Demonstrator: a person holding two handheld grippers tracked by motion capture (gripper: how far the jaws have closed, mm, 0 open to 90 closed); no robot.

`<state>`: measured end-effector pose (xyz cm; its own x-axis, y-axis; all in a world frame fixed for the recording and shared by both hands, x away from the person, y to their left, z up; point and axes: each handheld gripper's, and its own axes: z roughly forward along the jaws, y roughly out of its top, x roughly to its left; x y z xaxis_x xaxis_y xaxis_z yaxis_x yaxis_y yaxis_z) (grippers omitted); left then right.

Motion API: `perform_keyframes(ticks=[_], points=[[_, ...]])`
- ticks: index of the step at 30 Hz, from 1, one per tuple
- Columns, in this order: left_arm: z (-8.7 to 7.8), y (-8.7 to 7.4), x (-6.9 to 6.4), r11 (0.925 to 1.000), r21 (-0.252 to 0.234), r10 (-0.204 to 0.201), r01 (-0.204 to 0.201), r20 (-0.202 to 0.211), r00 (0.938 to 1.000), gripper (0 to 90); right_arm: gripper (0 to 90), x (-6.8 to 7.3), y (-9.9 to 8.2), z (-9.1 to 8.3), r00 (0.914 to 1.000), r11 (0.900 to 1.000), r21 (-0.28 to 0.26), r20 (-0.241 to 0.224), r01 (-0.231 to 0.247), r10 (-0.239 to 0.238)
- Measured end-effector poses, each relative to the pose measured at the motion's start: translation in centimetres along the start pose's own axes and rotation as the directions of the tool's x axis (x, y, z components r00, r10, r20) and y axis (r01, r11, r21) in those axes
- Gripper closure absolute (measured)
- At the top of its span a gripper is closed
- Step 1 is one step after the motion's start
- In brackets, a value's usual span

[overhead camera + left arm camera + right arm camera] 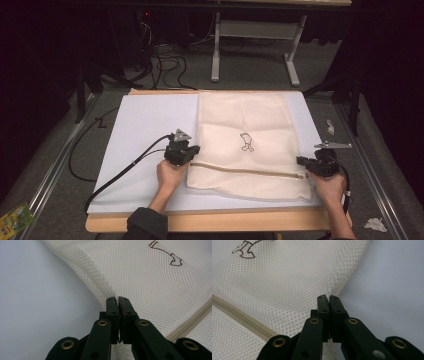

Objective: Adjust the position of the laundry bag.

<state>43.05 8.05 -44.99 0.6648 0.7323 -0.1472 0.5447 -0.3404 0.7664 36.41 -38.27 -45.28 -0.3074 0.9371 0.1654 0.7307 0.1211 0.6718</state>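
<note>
mesh bag point(245, 142): one | left gripper point(117, 301): clamped on its edge | right gripper point(329, 299): clamped on its edge

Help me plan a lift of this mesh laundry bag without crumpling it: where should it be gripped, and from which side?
Probably at its two side edges near the zipper. The mesh bag lies flat, so only its thin rims offer something to pinch. Come in level from each side, as the left gripper and right gripper do now, each shut on an edge.
</note>
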Motion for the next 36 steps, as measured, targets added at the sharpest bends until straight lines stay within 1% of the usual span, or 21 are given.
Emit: perform_keyframes(ticks=[5, 15, 19, 20, 24, 30, 36], points=[[-0.5, -0.1, 0.5, 1.0000, -0.006, -0.002, 0.002, -0.012, 0.9999, 87.9, 89.7, 0.4, 0.3, 0.4, 0.9999, 1.0000, -0.003, -0.013, 0.008, -0.008], [-1.7, -0.5, 1.5, 0.9996, -0.021, -0.022, 0.021, -0.030, 0.9993, 87.9, 89.7, 1.7, 1.2, 0.9, 0.9987, 0.9993, -0.003, -0.034, 0.037, -0.037], [-2.1, -0.7, 1.9, 0.9993, -0.024, -0.028, 0.027, -0.035, 0.9990, 87.9, 89.7, 2.1, 1.5, 1.2, 0.9980, 0.9990, -0.004, -0.045, 0.044, -0.044], [-2.2, -0.7, 2.0, 0.9994, -0.024, -0.024, 0.023, -0.038, 0.9990, 87.9, 89.7, 2.2, 1.5, 1.3, 0.9978, 0.9990, -0.006, -0.047, 0.045, -0.046], [-2.7, -0.9, 2.4, 0.9991, -0.027, -0.033, 0.032, -0.044, 0.9985, 87.9, 89.7, 2.6, 1.7, 1.6, 0.9970, 0.9987, -0.002, -0.059, 0.051, -0.051], [-3.3, -1.3, 3.0, 0.9987, -0.034, -0.039, 0.036, -0.062, 0.9973, 87.9, 89.6, 3.1, 1.9, 2.1, 0.9949, 0.9983, -0.009, -0.083, 0.057, -0.058], [-4.0, -1.7, 3.5, 0.9990, -0.026, -0.040, 0.037, -0.086, 0.9955, 87.9, 89.6, 4.0, 2.5, 2.4, 0.9927, 0.9974, -0.014, -0.097, 0.070, -0.071]])
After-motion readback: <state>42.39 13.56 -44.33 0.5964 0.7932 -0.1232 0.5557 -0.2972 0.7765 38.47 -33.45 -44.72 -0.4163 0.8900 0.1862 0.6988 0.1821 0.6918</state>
